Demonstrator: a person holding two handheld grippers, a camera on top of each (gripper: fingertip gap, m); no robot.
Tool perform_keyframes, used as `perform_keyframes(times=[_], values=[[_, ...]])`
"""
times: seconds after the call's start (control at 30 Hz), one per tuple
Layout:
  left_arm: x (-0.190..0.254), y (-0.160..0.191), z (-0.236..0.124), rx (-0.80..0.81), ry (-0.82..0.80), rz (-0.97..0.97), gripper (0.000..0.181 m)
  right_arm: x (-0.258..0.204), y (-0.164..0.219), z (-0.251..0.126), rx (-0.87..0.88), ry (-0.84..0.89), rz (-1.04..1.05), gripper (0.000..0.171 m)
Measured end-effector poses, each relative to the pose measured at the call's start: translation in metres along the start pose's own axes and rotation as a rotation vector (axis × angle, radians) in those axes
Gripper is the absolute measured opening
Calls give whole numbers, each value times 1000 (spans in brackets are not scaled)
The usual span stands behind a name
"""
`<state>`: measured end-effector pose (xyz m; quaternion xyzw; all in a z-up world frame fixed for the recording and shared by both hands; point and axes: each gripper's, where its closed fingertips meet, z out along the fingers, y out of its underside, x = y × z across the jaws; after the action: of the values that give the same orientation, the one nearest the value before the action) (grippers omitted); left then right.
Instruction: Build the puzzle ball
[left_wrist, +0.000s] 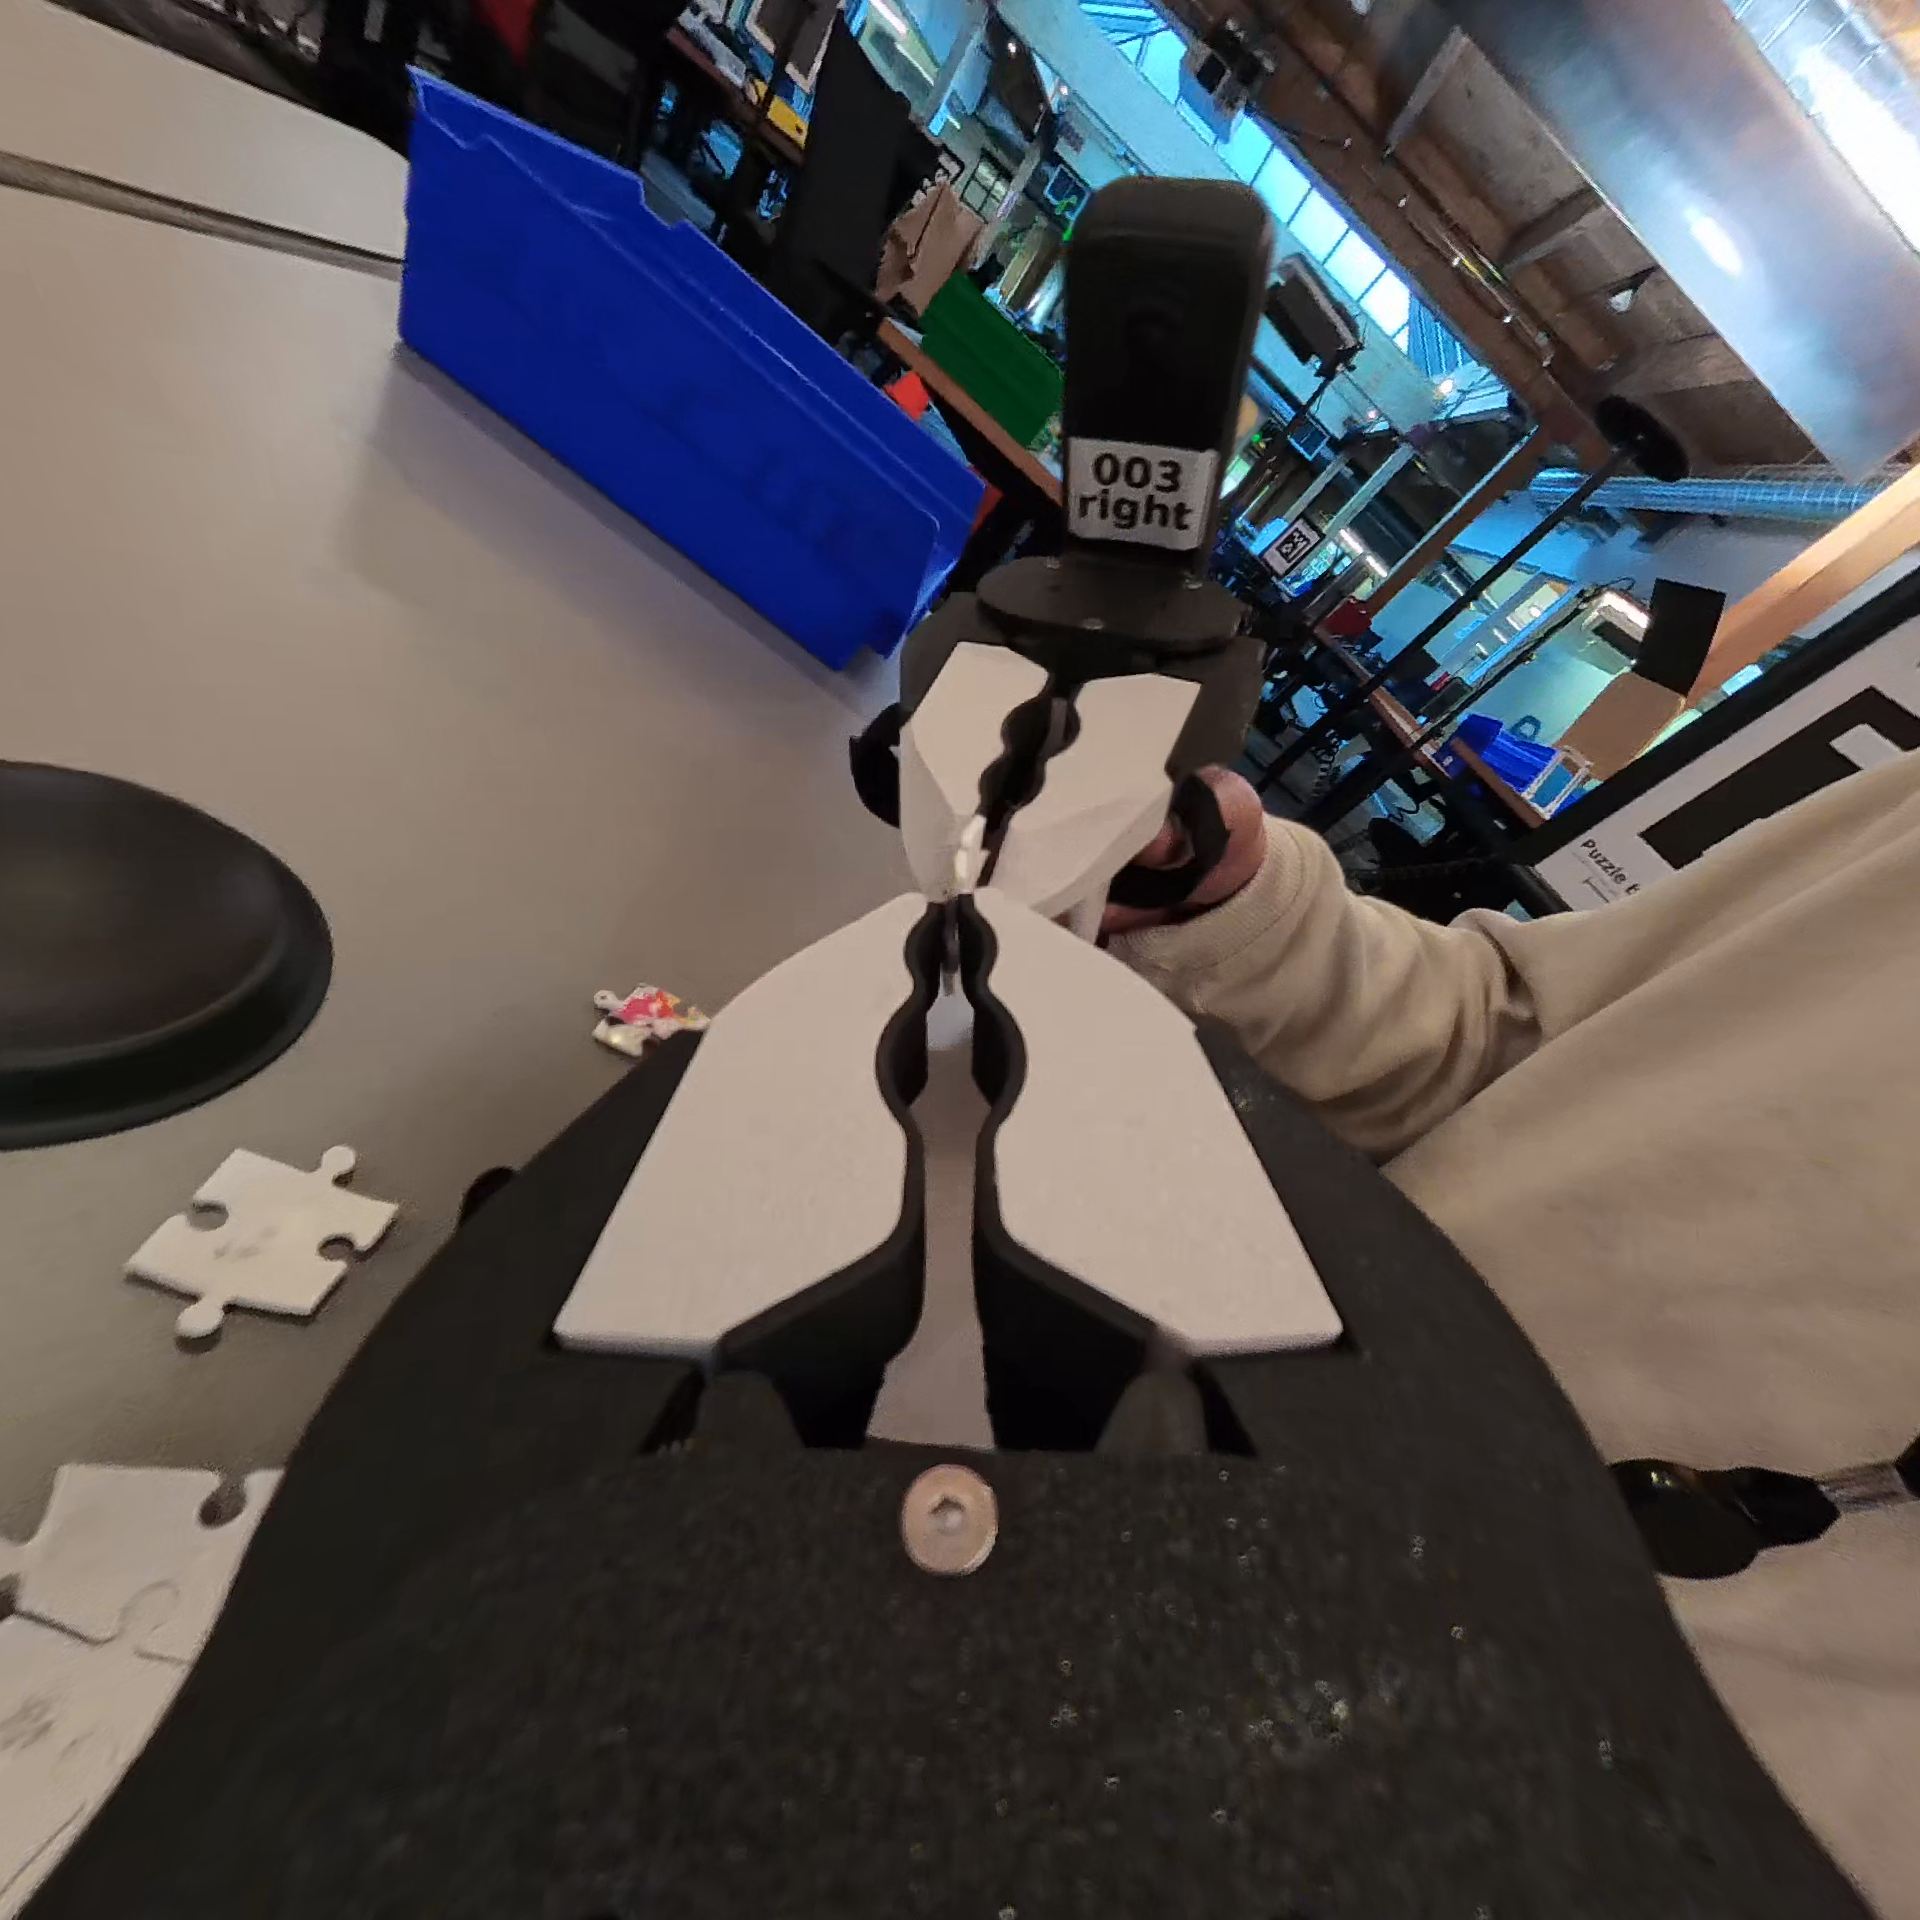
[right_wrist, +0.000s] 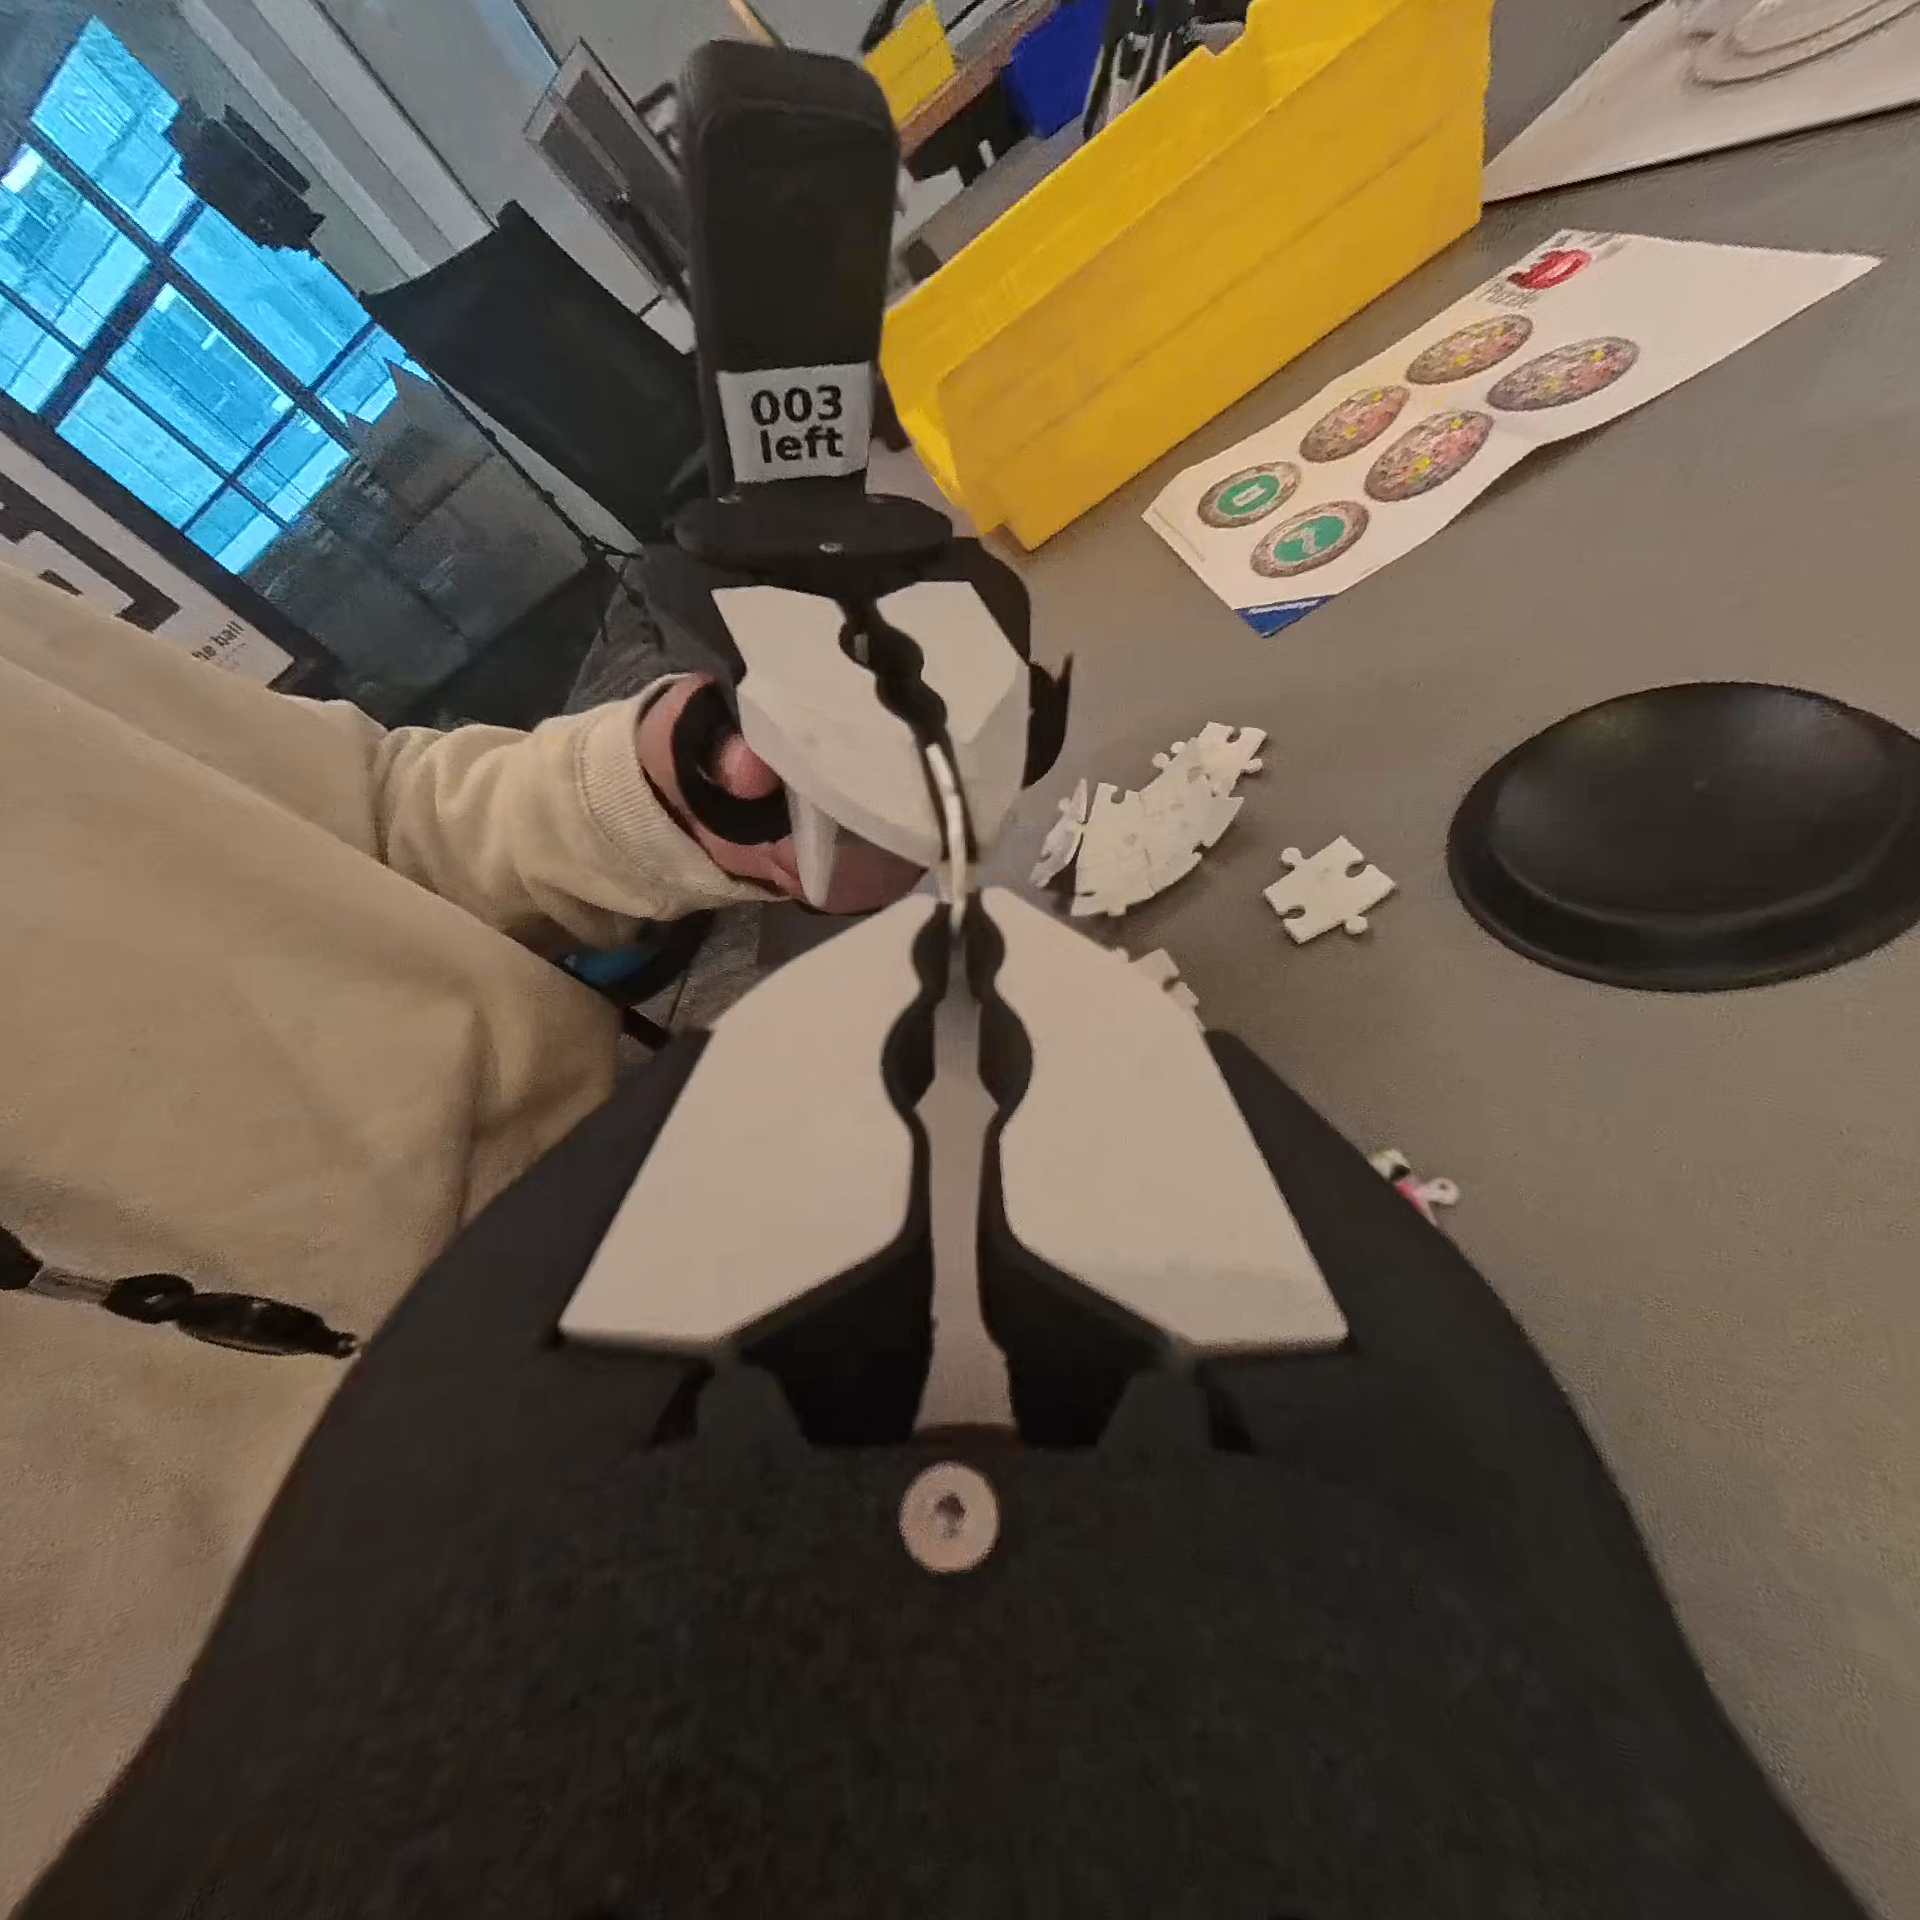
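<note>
The left gripper (left_wrist: 951, 925) and right gripper (right_wrist: 951, 914) meet tip to tip above the grey table (left_wrist: 312, 644), each pinching a thin white curved puzzle piece (right_wrist: 948, 805) edge-on. This looks like the joining step (tabs hidden). Next calls for aligning, then pressing together.

The two grippers meet tip to tip above the grey desk (right_wrist: 1558, 1247). Beyond them on the desk, a cluster of joined white puzzle pieces (right_wrist: 1148, 826) lies beside a single white puzzle piece (right_wrist: 1328, 888), which lies beside the round black dish (right_wrist: 1688, 831). Behind these the printed paper sheet (right_wrist: 1507, 416) lies before the yellow plastic bin (right_wrist: 1195, 301).
</note>
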<state>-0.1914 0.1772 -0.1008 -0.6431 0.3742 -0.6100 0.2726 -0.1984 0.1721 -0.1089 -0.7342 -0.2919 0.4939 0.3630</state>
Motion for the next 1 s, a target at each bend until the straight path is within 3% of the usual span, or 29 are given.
perform_keyframes(times=[0.07,0.1,0.17,0.27,0.37,0.43,0.5,0.57,0.67,0.77,0.8,0.9,1.0], values=[[-3,3,-3,-19,-44,46,8,11,-1,-10,3,72,-5,2],[-8,3,-7,-29,-77,64,22,20,-5,-25,-4,151,-41,2],[-17,5,-21,-68,-137,83,28,39,-29,-83,2,367,-104,2],[-22,6,-62,-149,-261,198,28,73,-78,-236,84,880,-183,2],[-22,11,-114,-209,-418,284,28,128,-51,-377,-65,1283,-54,2],[-11,33,-138,-318,-446,267,28,171,-8,-415,-192,1306,84,2],[1,59,-155,-404,-513,274,28,196,12,-426,-238,1323,92,4],[16,83,-165,-461,-591,267,28,201,17,-431,-297,1380,84,29],[43,116,-168,-440,-705,121,28,164,-21,-399,-234,1412,-37,31],[75,161,-153,-414,-729,-101,29,103,-58,-306,-146,1268,-260,29],[76,180,-155,-437,-792,-149,38,83,-60,-266,-134,1178,-315,29],[69,226,-169,-510,-1001,-143,44,22,-36,-139,-91,811,-378,24],[69,257,-166,-548,-1028,-164,45,-25,18,-44,-119,497,-321,24]])
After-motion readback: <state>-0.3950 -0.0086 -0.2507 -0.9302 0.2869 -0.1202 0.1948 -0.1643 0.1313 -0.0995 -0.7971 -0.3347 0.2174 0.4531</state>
